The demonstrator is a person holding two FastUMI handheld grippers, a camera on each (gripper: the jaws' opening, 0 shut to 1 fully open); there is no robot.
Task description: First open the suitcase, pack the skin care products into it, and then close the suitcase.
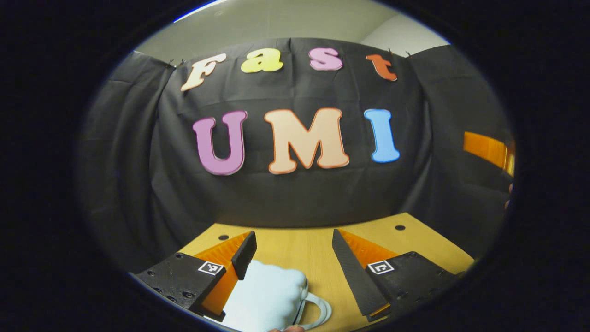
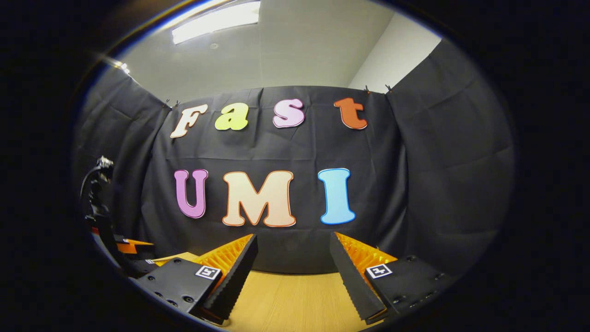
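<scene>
My left gripper [image 1: 292, 240] hangs low over the wooden table [image 1: 304, 251] with its jaws spread wide and nothing between them. Just below and between my fingers, nearer the left one, sits a pale blue-white suitcase [image 1: 267, 297], small and rounded, with its looped handle [image 1: 318, 309] lying toward the right. The left finger's tip overlaps its upper edge in the left gripper view, but I cannot tell whether it touches. The lid looks shut, though only the top of the case shows.

My right gripper [image 2: 292, 244] is also wide open and empty, held above a bare stretch of the same table [image 2: 295, 299], facing the black cloth wall [image 2: 438, 184]. At the far left of the right gripper view I see my other gripper [image 2: 103, 221], well apart.
</scene>
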